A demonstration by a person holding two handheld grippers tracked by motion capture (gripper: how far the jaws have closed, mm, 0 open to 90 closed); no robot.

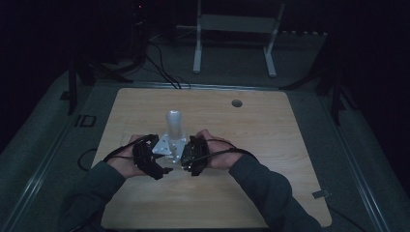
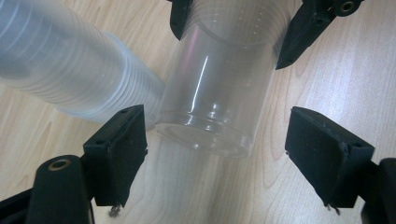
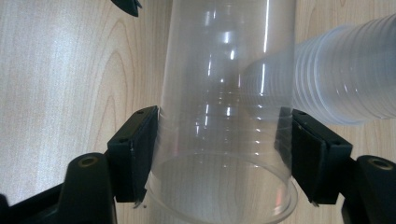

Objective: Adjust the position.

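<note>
Wooden table (image 1: 270,145) in a dim room: a single clear cup is held between two hand-held grippers, near the front edge.

Nearest, the right gripper (image 3: 224,154) is clenched on the clear plastic cup (image 3: 229,116) just below its rim, pads pressing both sides. The left gripper (image 2: 215,140), facing it from nine o'clock, stands released, its pads wide of the cup's base and not touching. Beyond, toward twelve o'clock, a stack of nested cups (image 1: 174,124) stands on the table. I judge the cup light, thin-walled, slick and easily crushed; a gentle hold near the stiffer rim or base looks safest.
</note>
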